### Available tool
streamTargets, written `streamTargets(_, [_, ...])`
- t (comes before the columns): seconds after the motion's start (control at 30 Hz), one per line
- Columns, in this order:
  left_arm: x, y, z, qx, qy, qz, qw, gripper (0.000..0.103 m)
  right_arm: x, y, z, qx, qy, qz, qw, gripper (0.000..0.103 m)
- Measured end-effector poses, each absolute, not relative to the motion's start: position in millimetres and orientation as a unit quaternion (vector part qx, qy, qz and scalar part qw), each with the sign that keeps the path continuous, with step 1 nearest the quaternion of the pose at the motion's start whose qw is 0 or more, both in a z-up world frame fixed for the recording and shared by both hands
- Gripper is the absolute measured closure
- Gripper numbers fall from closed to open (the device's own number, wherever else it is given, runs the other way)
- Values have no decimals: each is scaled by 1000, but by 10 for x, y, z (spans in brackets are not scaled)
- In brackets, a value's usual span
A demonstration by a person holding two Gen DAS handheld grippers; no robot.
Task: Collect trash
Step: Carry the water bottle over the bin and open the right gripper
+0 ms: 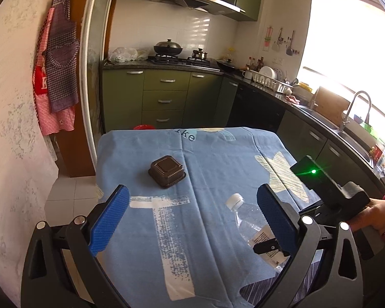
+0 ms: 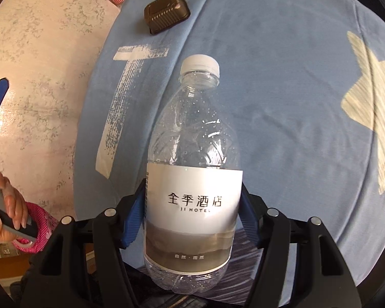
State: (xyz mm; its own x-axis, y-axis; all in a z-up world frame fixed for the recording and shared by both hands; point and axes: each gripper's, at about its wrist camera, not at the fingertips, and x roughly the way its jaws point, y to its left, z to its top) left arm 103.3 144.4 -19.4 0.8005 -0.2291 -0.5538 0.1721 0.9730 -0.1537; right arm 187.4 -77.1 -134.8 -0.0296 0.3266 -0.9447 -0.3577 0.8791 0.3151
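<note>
Beyond the dark brown ribbed plastic tray [image 1: 167, 171] on the blue-clothed desk [image 1: 218, 159], a clear capped plastic bottle [image 2: 192, 169] is clamped at its label by the right tool [image 2: 192, 210], ready for disposal; the left tool [image 1: 192, 218] is held open, empty.

- Clear plastic bottle [image 2: 192, 138], white cap, white-and-grey label with black lettering.
- Dark brown ribbed square plastic container [image 1: 167, 171].
- Light blue cloth [image 1: 218, 159] with white brush strokes and cream stars.
- Blue textured claw pads [image 1: 110, 220].
</note>
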Motion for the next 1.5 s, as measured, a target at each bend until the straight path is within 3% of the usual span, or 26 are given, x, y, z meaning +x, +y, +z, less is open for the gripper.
streamTargets(0.27, [1127, 996, -129, -33, 301, -135, 944, 5, 1939, -1609, -1106, 30, 636, 228, 736, 41])
streamTargets(0.53, [1280, 573, -178, -15, 318, -155, 935, 5, 1970, -3175, -943, 126, 592, 126, 786, 41])
streamTargets(0.83, [1429, 112, -265, -3, 331, -176, 927, 5, 2186, -4740, -1187, 163, 597, -13, 786, 41])
streamTargets(1.07, [1506, -11, -307, 9, 341, -173, 924, 5, 2465, -5152, -1466, 155, 601, -74, 781, 44])
streamTargets(1.27, [1527, 1, -346, 11, 345, -173, 922, 5, 2586, -5447, -1750, 170, 600, -99, 775, 37])
streamTargets(1.5, [1625, 100, -427, 5, 354, -170, 920, 5, 2132, -5460, -1382, 180, 520, -109, 828, 36])
